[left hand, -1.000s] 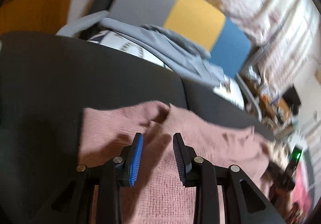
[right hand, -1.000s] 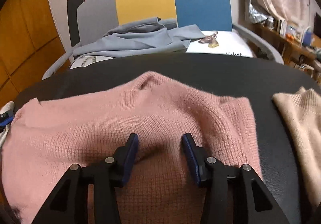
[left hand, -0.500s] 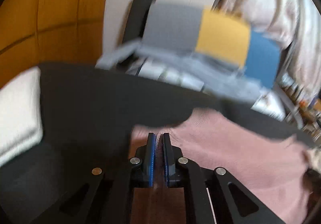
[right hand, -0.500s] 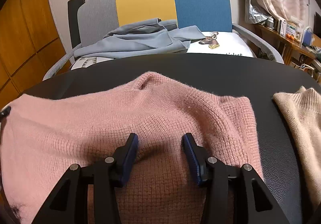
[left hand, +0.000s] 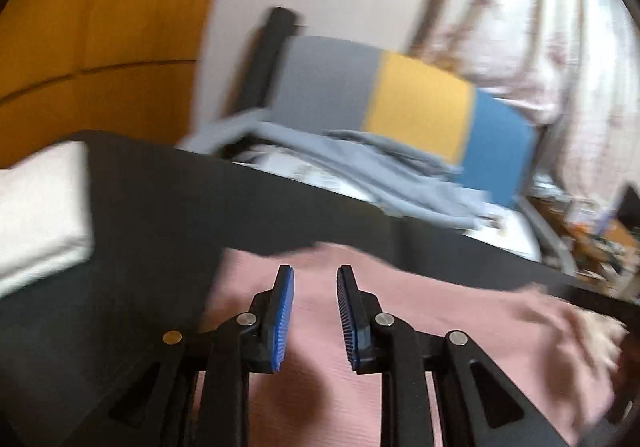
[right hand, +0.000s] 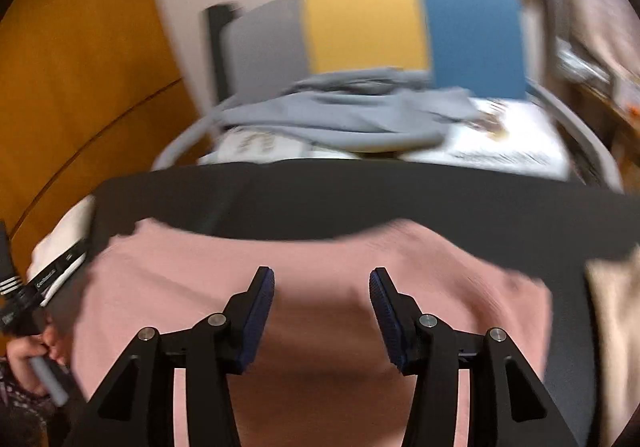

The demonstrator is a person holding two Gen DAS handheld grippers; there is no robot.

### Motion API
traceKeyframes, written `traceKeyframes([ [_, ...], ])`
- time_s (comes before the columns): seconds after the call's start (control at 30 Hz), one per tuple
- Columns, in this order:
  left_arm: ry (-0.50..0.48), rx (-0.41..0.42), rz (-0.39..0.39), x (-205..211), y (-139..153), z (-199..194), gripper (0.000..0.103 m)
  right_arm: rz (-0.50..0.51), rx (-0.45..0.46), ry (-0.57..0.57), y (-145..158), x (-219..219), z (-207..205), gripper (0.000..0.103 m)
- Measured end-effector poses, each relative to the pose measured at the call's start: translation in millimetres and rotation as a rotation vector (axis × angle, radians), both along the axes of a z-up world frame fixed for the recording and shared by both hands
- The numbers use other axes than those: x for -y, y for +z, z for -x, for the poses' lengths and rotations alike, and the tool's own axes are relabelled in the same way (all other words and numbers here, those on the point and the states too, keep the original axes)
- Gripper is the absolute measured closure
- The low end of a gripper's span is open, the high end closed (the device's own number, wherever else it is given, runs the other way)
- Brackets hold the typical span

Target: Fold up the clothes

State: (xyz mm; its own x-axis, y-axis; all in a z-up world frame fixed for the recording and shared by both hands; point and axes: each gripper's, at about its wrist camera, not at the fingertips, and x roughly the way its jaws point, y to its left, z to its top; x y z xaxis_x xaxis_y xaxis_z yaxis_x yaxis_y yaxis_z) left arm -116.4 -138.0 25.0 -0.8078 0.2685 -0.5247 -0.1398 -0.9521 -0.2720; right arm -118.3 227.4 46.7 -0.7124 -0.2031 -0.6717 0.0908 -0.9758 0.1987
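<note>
Sweaters — one pink (right hand: pixel 320 279), one beige (right hand: pixel 612 311).

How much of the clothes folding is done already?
Some looks done: a white folded piece sits at the table's left end. In hand: the pink sweater is spread on the black table. The left gripper has just been opening, nothing between its pads; the right gripper hovers open above it. Left: finishing it, then the beige sweater; the grey garment on the chair may follow.
</note>
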Motion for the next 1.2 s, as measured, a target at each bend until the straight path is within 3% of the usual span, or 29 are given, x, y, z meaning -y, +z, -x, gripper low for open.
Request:
traceKeyframes([
  [0.07,-0.119,0.065,-0.017,-22,-14,3,0.080,0.020,0.084,0.097,-2,25,30,0.051],
  [0.1,-0.160,0.097,0.014,-34,-27,4,0.080,0.010,0.107,0.117,-5,33,39,0.051],
  [0.13,-0.174,0.128,0.052,-42,-38,6,0.080,-0.027,0.131,0.147,-10,49,53,0.051],
  [0.2,-0.183,0.178,0.054,-44,-49,11,0.080,-0.069,0.188,0.200,-20,70,70,0.051],
  [0.3,-0.195,0.184,-0.043,-32,-53,13,0.080,-0.130,0.291,0.243,-43,91,86,0.054],
  [0.33,-0.202,0.186,-0.081,-27,-55,13,0.080,-0.154,0.278,0.254,-46,95,84,0.064],
  [0.37,-0.206,0.187,-0.104,-23,-58,14,0.080,-0.166,0.254,0.275,-44,98,82,0.091],
  [0.4,-0.210,0.188,-0.128,-19,-60,14,0.080,-0.172,0.242,0.265,-42,98,82,0.099],
  [0.63,-0.210,0.179,-0.117,-22,-62,25,0.080,-0.253,0.077,0.129,-28,102,86,0.099],
  [0.73,-0.211,0.175,-0.112,-22,-60,19,0.080,-0.296,0.096,0.129,-49,108,93,0.099],
  [0.77,-0.211,0.176,-0.113,-21,-60,19,0.080,-0.293,0.110,0.135,-62,109,95,0.097],
  [0.83,-0.213,0.178,-0.122,-19,-60,18,0.080,-0.249,0.066,0.137,-60,103,92,0.095],
  [0.93,-0.205,0.196,-0.140,-17,-55,20,0.080,-0.087,0.046,0.046,-34,69,80,0.059],
  [0.97,-0.189,0.217,-0.122,-17,-50,20,0.080,-0.019,-0.004,0.009,-22,52,66,0.056],
  [1.0,-0.175,0.224,-0.106,-19,-46,19,0.080,0.050,-0.056,-0.029,-9,34,52,0.056],
  [1.07,-0.149,0.181,-0.082,-26,-31,16,0.080,0.048,-0.056,-0.089,-4,8,32,0.057],
  [1.1,-0.142,0.145,-0.077,-30,-22,15,0.080,0.026,-0.044,-0.113,-4,-3,23,0.061],
  [1.17,-0.161,0.101,-0.055,-46,-11,19,0.079,0.001,-0.018,-0.124,-9,-16,13,0.079],
  [1.2,-0.186,0.091,-0.039,-57,-7,24,0.079,-0.002,-0.005,-0.112,-13,-17,12,0.079],
])
